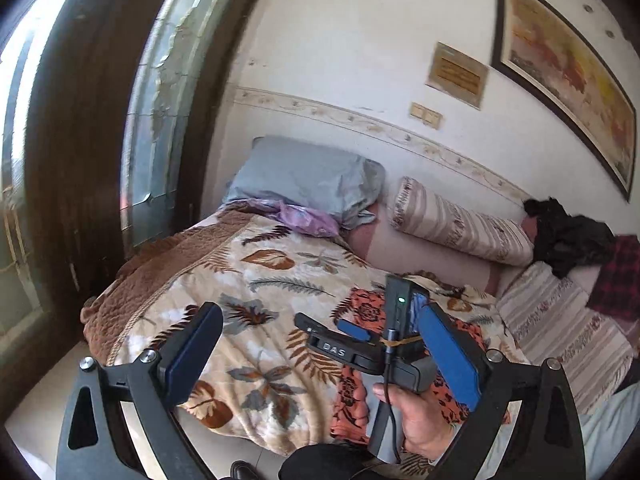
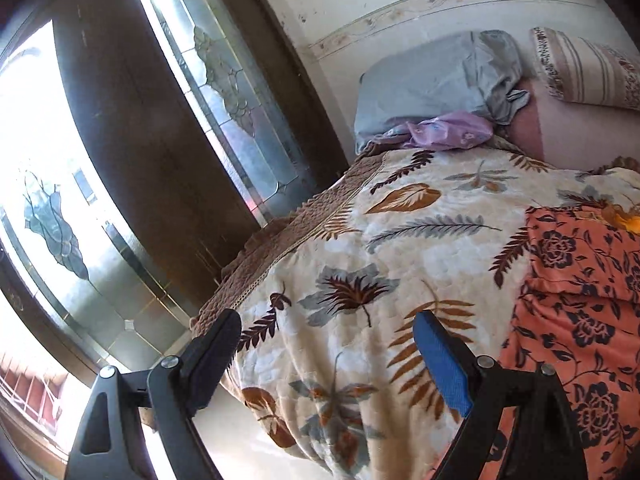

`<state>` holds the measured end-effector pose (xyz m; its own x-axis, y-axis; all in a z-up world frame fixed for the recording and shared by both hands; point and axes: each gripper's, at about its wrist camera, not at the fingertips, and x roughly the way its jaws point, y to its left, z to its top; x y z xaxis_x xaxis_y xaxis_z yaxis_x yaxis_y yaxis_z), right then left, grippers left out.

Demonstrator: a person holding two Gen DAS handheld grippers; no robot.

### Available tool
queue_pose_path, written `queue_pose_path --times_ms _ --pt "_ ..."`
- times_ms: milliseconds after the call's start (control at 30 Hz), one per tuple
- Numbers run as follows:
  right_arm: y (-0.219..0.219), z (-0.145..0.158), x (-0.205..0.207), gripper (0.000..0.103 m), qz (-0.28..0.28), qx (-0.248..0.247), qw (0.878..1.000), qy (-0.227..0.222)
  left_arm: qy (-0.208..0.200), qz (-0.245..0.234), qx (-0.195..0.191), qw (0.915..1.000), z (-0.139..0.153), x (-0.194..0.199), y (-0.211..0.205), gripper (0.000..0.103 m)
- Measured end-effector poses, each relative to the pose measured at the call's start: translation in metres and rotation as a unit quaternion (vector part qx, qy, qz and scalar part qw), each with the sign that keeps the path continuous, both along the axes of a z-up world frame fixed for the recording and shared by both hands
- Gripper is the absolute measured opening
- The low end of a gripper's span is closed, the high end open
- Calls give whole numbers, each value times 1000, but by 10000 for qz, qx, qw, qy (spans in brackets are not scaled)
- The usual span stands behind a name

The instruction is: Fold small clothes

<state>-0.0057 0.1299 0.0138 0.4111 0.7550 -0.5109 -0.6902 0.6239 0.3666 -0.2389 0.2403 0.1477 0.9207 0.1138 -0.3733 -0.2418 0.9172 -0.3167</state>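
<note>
Both the left gripper (image 1: 320, 360) and right gripper (image 2: 340, 360) gape empty above the orange floral garment (image 2: 580, 320).

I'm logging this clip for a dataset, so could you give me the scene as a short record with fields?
setting: bed with leaf-print blanket, beside a glass-panelled door
garment: orange floral cloth, lying flat on the blanket
left gripper: open, holding nothing, above the bed
right gripper: open, holding nothing, over the blanket beside the cloth
pillows: grey pillow, striped pillow by the wall
fold progress: cannot tell
</note>
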Motion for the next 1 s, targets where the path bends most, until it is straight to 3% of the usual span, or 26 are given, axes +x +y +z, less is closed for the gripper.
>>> queue_pose_path --times_ms 200,333,433,567,767,867,1000 --pt "51 -17 -14 90 432 -170 9988 174 34 1265 -832 9885 -27 -39 66 98" --pt "67 -18 -24 90 616 -130 9978 197 29 1459 -1044 9838 -33 -44 73 98" --pt "64 -16 -25 90 606 -72 9979 217 252 1274 -744 9887 -27 -31 57 98" --pt "41 -9 -21 90 414 29 9989 229 408 658 -30 9970 -12 -14 15 98" --pt "-23 -3 -8 90 -181 2 9997 141 929 -117 777 9926 0 4 -53 98" --pt "-50 -2 -2 90 -392 241 9981 411 1004 -211 900 9906 8 0 -74 98" --pt "-65 11 -7 90 -201 512 9979 352 903 68 903 9918 23 -8 -81 98"
